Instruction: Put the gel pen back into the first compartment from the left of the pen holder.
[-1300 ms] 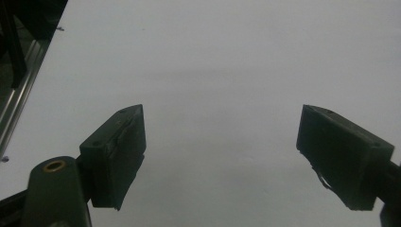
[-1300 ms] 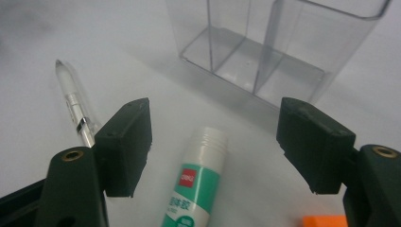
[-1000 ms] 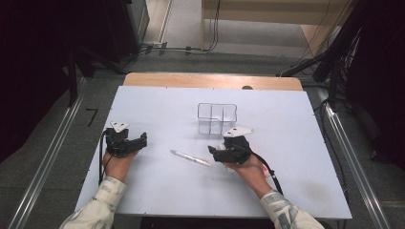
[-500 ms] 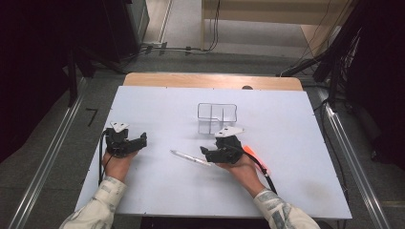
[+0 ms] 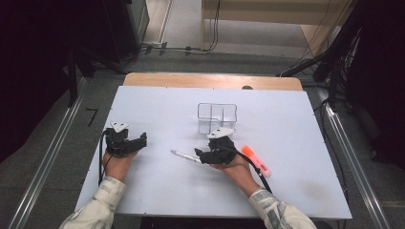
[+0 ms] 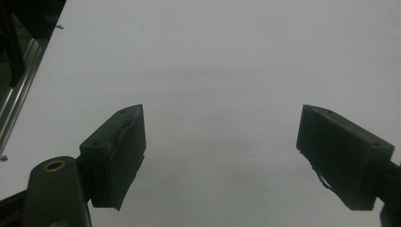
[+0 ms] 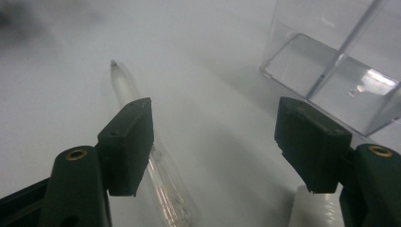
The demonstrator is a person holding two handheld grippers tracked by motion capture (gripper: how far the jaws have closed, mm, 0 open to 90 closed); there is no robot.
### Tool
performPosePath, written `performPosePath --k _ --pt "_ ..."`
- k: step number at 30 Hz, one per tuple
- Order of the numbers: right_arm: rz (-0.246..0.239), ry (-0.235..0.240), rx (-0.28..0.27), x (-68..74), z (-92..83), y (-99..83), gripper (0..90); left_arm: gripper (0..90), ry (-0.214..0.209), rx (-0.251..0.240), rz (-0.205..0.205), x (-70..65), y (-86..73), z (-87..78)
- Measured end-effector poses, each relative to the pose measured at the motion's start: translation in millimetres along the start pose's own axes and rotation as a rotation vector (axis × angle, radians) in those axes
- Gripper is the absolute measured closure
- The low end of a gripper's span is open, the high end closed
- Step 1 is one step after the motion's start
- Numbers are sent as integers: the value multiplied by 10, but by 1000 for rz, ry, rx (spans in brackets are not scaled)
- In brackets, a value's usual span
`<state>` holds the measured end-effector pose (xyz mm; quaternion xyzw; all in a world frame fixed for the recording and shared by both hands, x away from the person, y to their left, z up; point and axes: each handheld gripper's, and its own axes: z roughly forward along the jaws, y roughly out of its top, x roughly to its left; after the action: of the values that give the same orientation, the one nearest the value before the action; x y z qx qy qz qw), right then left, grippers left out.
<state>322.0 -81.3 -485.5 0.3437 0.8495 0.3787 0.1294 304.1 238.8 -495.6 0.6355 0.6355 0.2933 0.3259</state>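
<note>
A person is sitting at the near edge of a white bench (image 5: 296,119), both forearms reaching in over that edge, each hand holding a black gripper.

The left gripper (image 5: 125,142) is resting near the bench's left edge, about midway between the near and far edges. In the left gripper view its fingers (image 6: 118,151) are standing spread wide apart, with nothing but bare white bench surface between them.

The right gripper (image 5: 216,150) is sitting near the middle of the bench, pointing toward the left edge. Its fingers (image 7: 128,142) are also spread wide and are closing on nothing. A clear pen (image 5: 185,156) is lying flat on the bench just left of this gripper; in the right gripper view the clear pen (image 7: 142,142) is passing under the left-hand finger, its tip pointing away from the camera, and it is lying beside rather than between the fingers.

A clear plastic organizer (image 5: 217,117) with open compartments is standing upright just beyond the right gripper, toward the far edge; its corner (image 7: 340,71) is appearing in the right gripper view.

An orange highlighter (image 5: 255,161) is lying on the bench just to the right of the right hand, angled toward the near right corner.
</note>
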Motion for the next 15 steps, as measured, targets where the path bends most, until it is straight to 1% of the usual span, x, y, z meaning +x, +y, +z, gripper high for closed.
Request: performPosePath --k 3,7,9,11,12,15 --pt "-2 11 3 40 36 24 295 169 0 2 -1 2 0 3" --pt "-26 21 18 97 97 46 301 169 -1 0 -3 5 1 -2" --pt "-25 29 26 113 122 54 297 169 -1 2 -4 9 1 -1" --pt "-18 30 25 128 137 64 291 169 -1 1 -6 10 1 -2" --pt "-24 30 23 130 139 70 291 169 -2 1 -6 11 1 -2" --pt "-22 33 16 145 142 88 291 169 -2 2 -6 10 1 -1"
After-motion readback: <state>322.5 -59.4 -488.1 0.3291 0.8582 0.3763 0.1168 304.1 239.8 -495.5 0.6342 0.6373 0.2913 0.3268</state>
